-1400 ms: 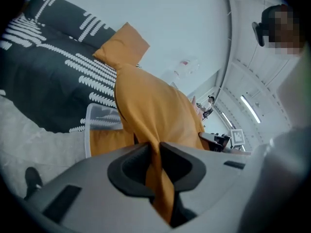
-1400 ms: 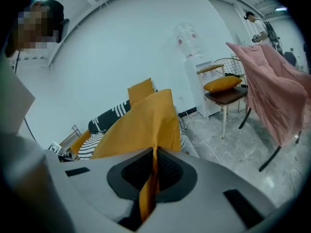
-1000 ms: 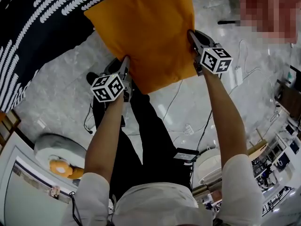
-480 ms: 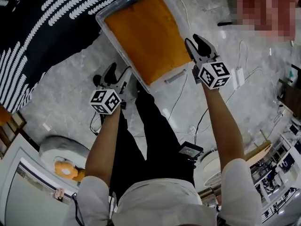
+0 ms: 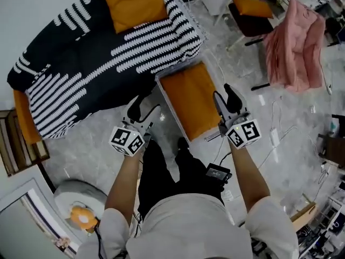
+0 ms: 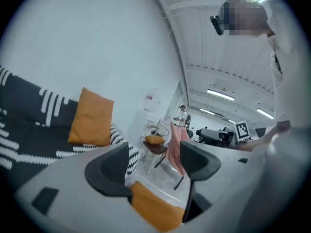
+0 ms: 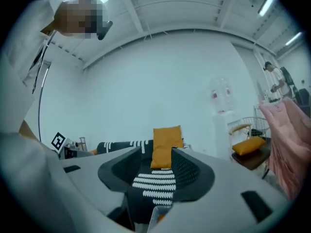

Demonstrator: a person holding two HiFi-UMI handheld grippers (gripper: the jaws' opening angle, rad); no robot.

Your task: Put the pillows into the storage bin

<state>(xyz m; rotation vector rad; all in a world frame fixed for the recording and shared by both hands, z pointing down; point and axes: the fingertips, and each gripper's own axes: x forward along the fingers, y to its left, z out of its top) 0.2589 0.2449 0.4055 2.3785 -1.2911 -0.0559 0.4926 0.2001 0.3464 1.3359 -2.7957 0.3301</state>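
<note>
Both released.

My left gripper [image 5: 143, 111]: jaws wide apart, just been opening, nothing between them. In the left gripper view the gap shows only the room beyond, with an edge of the orange pillow [image 6: 153, 210] low at 6 o'clock.

My right gripper [image 5: 225, 96]: jaws about half apart, also just been opening, nothing gripped. Through the gap I see the bed [image 7: 153, 183] and a second pillow [image 7: 165, 147] on it, far off.

The pillow lies flat in the bin [image 5: 166, 99] and fills it. The bin is on the floor [image 5: 91, 144], at the bed's 5 o'clock.

In the head view, the left gripper is at the bin's 8 o'clock, near the long rim. The right gripper is at its 4 o'clock, over the rim as seen from above; I can't tell if it touches. The second pillow is at the bin's 11 o'clock, well apart.
</note>
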